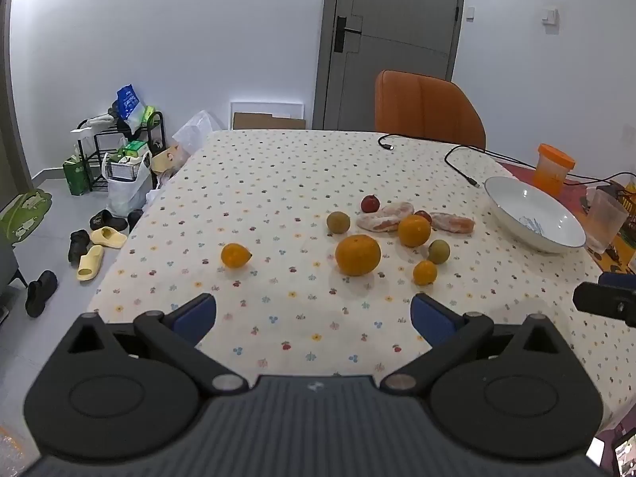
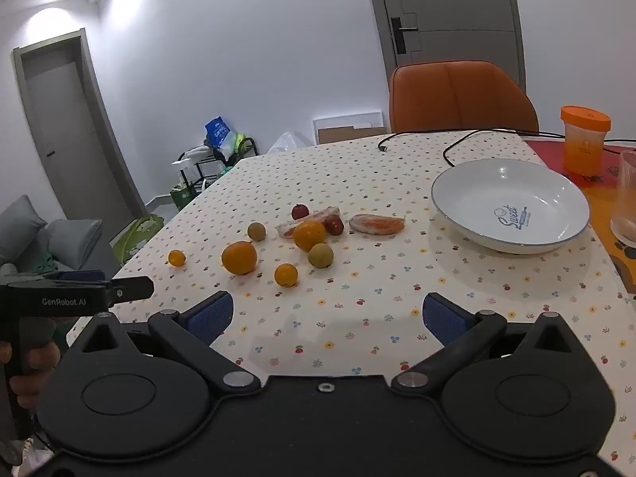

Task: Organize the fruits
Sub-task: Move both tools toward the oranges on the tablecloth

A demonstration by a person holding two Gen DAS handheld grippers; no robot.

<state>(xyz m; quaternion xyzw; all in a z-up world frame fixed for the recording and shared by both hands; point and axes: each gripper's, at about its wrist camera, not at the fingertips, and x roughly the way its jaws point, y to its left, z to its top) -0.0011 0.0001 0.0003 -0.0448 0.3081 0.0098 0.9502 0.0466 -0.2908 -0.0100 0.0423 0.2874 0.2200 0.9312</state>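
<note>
- Left gripper [image 1: 313, 318] hovers over the desk's [image 1: 278, 183] near edge, blue-padded fingers [image 1: 196, 316] spread wide, holding nothing.
- Right gripper [image 2: 328, 316] is just the same: fingers [image 2: 443, 318] wide apart, empty, above the near edge.
- Fruit sits scattered mid-desk: the big orange [image 1: 357, 255], a second orange [image 1: 414, 230] behind it, two greenish-brown fruits [image 1: 338, 222], two small red ones [image 1: 370, 203], and peeled citrus segments [image 1: 384, 216] lying flat.
- One small orange [image 1: 235, 255] sits alone towards the left edge; another [image 1: 425, 272] is nearest the grippers.
- White bowl [image 2: 510, 206] rests near the right edge, nothing in it, apart from the fruit.
- Orange-lidded jar [image 2: 585, 140] stands at the far right corner.
</note>
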